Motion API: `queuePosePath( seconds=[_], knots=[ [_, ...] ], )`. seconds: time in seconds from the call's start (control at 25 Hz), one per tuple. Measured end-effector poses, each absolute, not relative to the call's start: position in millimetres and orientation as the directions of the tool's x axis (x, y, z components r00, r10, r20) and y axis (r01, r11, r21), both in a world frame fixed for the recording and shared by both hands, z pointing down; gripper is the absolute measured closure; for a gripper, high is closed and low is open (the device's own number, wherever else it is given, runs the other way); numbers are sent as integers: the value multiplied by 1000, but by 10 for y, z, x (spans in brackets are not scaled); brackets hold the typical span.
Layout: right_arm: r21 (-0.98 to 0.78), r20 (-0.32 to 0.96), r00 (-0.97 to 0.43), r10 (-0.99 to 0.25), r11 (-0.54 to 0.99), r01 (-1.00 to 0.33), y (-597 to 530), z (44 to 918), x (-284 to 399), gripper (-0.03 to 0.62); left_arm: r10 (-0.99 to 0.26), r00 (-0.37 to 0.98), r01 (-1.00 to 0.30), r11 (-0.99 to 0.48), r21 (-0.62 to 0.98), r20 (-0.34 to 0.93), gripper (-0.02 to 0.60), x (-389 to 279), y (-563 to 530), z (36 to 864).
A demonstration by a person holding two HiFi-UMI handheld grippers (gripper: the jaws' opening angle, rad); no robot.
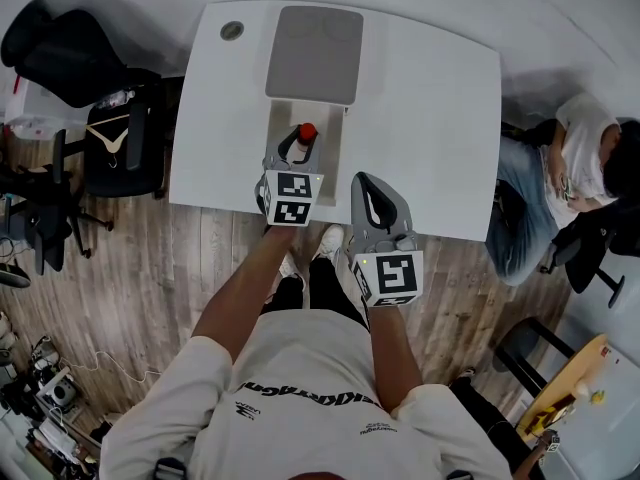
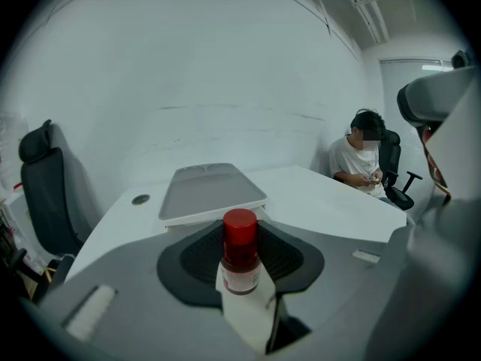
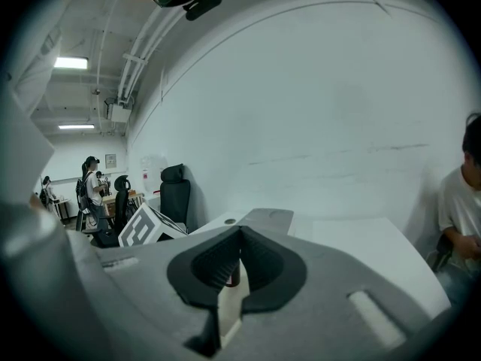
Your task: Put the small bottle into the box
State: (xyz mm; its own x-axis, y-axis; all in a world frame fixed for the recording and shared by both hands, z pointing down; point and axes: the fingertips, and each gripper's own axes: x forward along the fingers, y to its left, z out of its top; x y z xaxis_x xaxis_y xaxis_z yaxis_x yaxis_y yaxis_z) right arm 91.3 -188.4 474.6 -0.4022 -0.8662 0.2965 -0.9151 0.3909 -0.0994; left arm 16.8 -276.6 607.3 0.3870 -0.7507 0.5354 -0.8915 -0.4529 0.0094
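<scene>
The small bottle, with a red cap and a white label, stands upright between the pads of my left gripper, which is shut on it. It hangs over the open box at the table's near middle. The box's grey lid lies open beyond it. In the left gripper view the bottle fills the gap of the left gripper, with the lid behind. My right gripper is shut and empty, just right of the box near the table's front edge. In the right gripper view the jaws of the right gripper nearly touch.
The white table has a round cable hole at its far left. A person sits at the table's right side. Black office chairs stand on the wooden floor to the left.
</scene>
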Motion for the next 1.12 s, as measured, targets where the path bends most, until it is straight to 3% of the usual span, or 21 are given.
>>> queuePosePath(
  seconds=[1.12],
  knots=[
    [-87, 303, -408, -861, 401, -912, -1886, 4763, 872, 594, -747, 362, -898, -440, -7, 557, 434, 176, -2816, 6229]
  ],
)
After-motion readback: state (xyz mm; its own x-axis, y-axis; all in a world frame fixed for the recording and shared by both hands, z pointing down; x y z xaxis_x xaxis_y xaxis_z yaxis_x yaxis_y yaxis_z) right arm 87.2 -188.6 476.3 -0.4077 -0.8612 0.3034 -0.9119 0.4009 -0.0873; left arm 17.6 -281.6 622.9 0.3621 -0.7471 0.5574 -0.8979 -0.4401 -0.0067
